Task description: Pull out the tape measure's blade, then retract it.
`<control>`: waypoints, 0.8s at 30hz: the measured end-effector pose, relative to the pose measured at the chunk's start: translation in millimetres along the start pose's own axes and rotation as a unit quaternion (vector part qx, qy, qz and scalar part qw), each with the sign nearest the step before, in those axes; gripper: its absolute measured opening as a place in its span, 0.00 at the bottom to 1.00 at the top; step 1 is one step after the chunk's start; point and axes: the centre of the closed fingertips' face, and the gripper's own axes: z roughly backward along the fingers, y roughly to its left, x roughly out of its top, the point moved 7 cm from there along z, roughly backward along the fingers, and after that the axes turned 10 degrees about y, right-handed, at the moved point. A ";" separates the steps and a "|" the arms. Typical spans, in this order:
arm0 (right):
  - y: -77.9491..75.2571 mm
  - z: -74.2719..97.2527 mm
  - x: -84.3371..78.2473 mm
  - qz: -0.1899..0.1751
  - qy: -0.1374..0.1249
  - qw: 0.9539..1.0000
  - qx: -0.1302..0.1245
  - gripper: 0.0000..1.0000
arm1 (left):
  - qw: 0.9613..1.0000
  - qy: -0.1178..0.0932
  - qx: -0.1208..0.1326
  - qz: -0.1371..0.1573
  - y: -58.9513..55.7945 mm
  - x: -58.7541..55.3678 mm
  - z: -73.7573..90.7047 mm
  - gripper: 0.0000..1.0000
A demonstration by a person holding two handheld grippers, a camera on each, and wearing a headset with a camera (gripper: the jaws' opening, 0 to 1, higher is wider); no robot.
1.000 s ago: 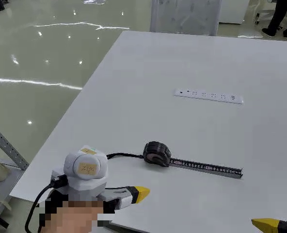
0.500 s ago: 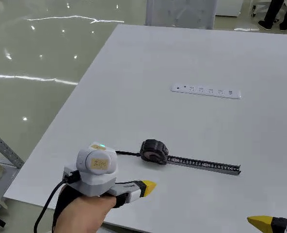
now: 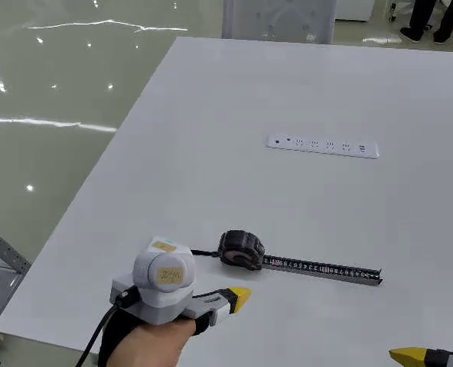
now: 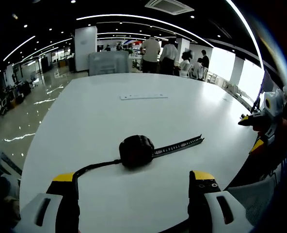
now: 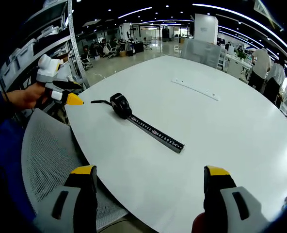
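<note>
The tape measure [image 3: 240, 249] lies on the white table [image 3: 288, 84], its blade [image 3: 322, 269] drawn out flat. It sits just ahead of the left gripper [image 4: 132, 177], whose jaws are spread wide and empty. The right gripper [image 5: 150, 170] is likewise wide open, holding nothing, and hangs well back from the blade.

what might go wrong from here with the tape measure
The blade lies extended, and the left gripper and right gripper are both open and off it; released unguided, it may whip back and skid the case. The black strap trails toward the left gripper, so its fingers might snag that instead of the case.
</note>
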 end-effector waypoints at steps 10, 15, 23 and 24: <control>-4.8 -13.1 6.1 0.020 0.013 1.000 0.009 0.86 | 1.000 0.009 -0.003 0.000 -4.3 4.7 -20.5 0.91; -16.0 -25.6 6.0 0.032 0.017 0.999 0.011 0.84 | 1.000 0.016 -0.002 0.002 -5.2 4.1 -29.1 0.91; -28.9 -46.5 8.6 0.070 0.031 0.997 0.019 0.80 | 1.000 0.016 0.003 0.006 -6.1 8.8 -39.6 0.90; -30.2 -48.6 9.0 0.072 0.031 0.997 0.020 0.80 | 1.000 0.015 0.003 0.006 -6.2 9.3 -40.8 0.90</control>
